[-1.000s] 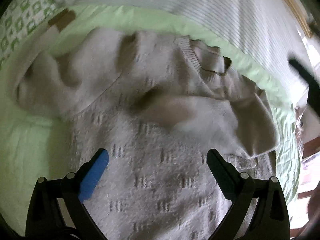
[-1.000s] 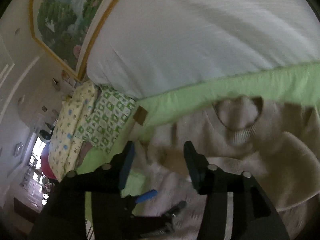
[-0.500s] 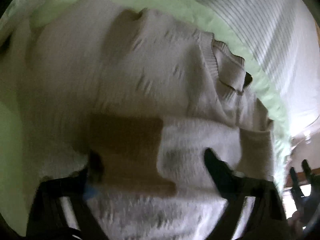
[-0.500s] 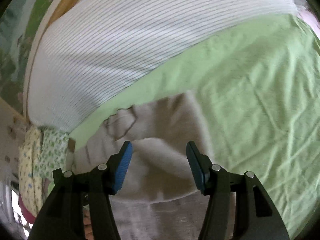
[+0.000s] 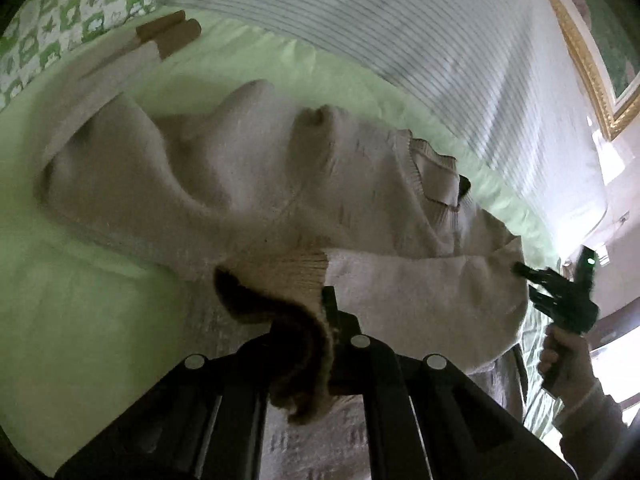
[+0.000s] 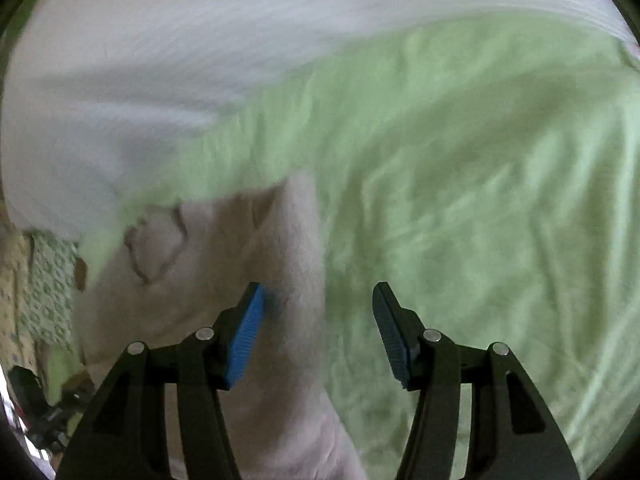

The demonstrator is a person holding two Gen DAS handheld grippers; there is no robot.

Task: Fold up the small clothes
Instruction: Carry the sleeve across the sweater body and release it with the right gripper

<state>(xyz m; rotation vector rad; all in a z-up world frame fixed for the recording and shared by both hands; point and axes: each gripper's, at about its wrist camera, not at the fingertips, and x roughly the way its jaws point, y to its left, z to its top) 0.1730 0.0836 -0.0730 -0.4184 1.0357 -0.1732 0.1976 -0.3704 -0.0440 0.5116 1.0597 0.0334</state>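
A beige knit sweater [image 5: 256,184] lies on the green bedsheet [image 5: 80,320], its ribbed collar [image 5: 436,176] toward the striped bedding. One sleeve is folded across the body, ending in a brown ribbed cuff [image 5: 296,344]. My left gripper [image 5: 320,320] is shut on that cuff and lifts it off the body. My right gripper [image 6: 318,320] is open and empty above the sweater's right edge [image 6: 296,280]. It also shows in the left wrist view [image 5: 532,284], at the sweater's right side, held by a hand.
White striped bedding [image 5: 400,40] runs along the far side. A green patterned pillow [image 5: 60,20] and another folded beige garment with brown cuffs [image 5: 152,40] lie at the far left. Green sheet [image 6: 480,200] spreads to the right. A gold picture frame [image 5: 592,80] hangs behind.
My left gripper has closed on the sleeve's brown cuff and lifted it. My right gripper has swung right, off the sweater's middle toward its right edge, staying open.
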